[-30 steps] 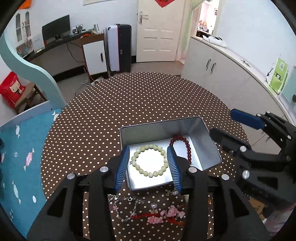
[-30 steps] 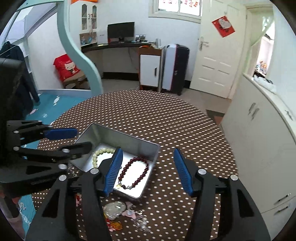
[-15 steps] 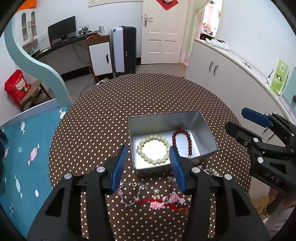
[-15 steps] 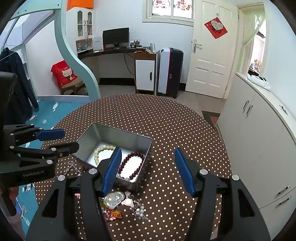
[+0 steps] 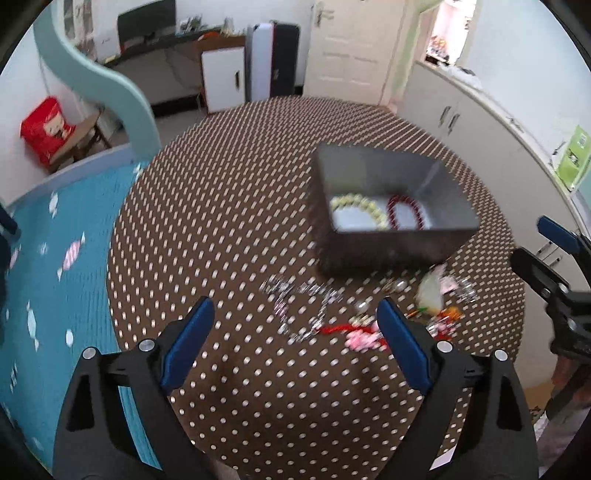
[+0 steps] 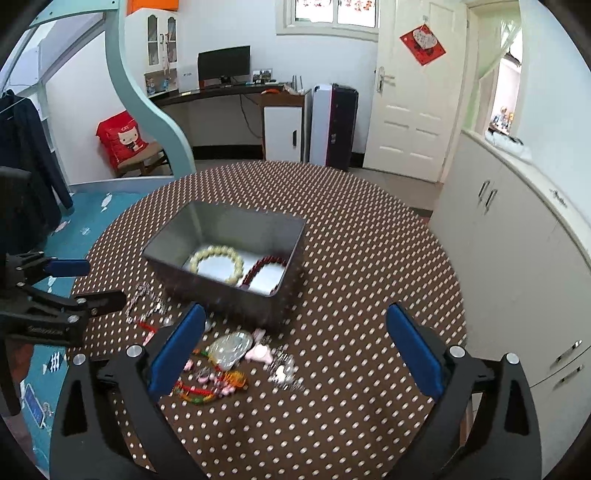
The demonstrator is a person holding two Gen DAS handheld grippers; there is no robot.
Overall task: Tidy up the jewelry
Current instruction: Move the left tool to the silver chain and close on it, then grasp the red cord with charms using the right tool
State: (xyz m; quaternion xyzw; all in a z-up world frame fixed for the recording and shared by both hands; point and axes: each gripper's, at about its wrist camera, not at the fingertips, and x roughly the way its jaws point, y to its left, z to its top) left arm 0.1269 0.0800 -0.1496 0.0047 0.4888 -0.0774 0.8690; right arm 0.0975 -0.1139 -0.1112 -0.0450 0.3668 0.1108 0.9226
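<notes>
Both grippers have pulled back from the tin point(image 6: 236, 295), jaws apart; no writing legible.

My left view is smeared with motion blur; daylight from the window point(image 6: 337, 14) fills both, edges bending darkly.

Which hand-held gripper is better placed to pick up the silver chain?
Probably the left hand-held gripper: it is open, and the silver chain lies just ahead between its fingers. The right hand-held gripper faces the tin.
</notes>
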